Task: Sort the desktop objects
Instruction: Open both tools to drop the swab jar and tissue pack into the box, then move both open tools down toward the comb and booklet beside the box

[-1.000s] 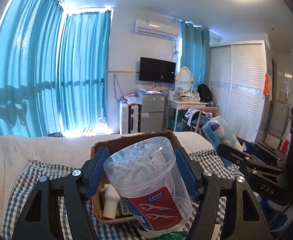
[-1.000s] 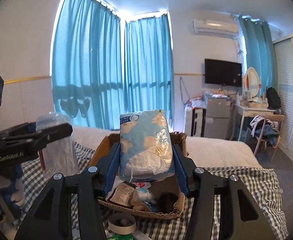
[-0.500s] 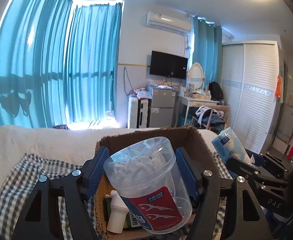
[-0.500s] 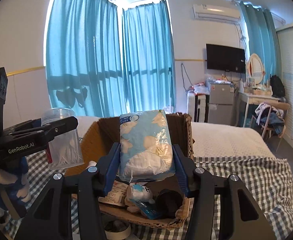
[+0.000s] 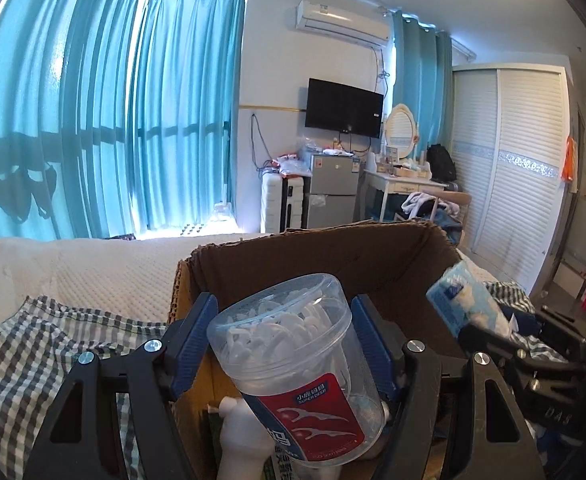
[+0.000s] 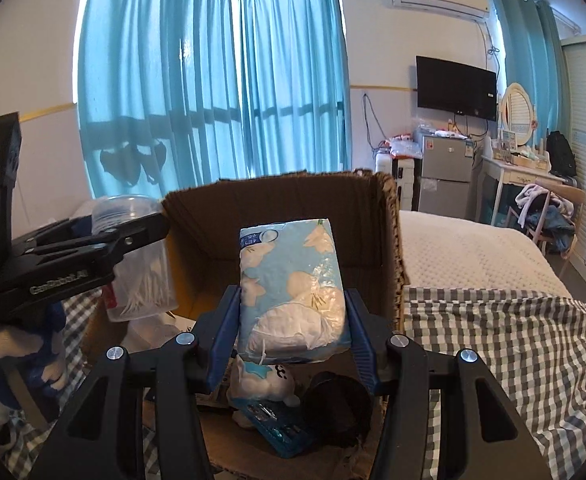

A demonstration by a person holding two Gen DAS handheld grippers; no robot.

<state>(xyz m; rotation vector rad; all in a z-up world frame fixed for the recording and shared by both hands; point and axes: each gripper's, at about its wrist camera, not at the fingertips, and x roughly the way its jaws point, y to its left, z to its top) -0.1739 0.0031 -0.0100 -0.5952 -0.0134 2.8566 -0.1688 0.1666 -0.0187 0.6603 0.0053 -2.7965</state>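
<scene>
Left hand-held gripper [image 5: 283,344] grasping floss jar [image 5: 293,380], right one [image 6: 291,320] grasping tissue pack [image 6: 293,284], both over box [image 6: 285,208] for dropping in.

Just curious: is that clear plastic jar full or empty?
Roughly half full: white floss picks show through the clear jar held in the left gripper.

A bed [image 6: 469,252], covered in cream textured bedding, with a grey-and-white checked cloth [image 6: 505,344] spread over the near part. On the cloth, an open brown cardboard box [image 6: 277,200], far wall upright at twelve o'clock in the right wrist view. From the left wrist, the same bed [image 5: 93,264] at ten o'clock, the checked cloth [image 5: 33,352] at eight o'clock, reaching the box [image 5: 333,248] at its left wall.
</scene>
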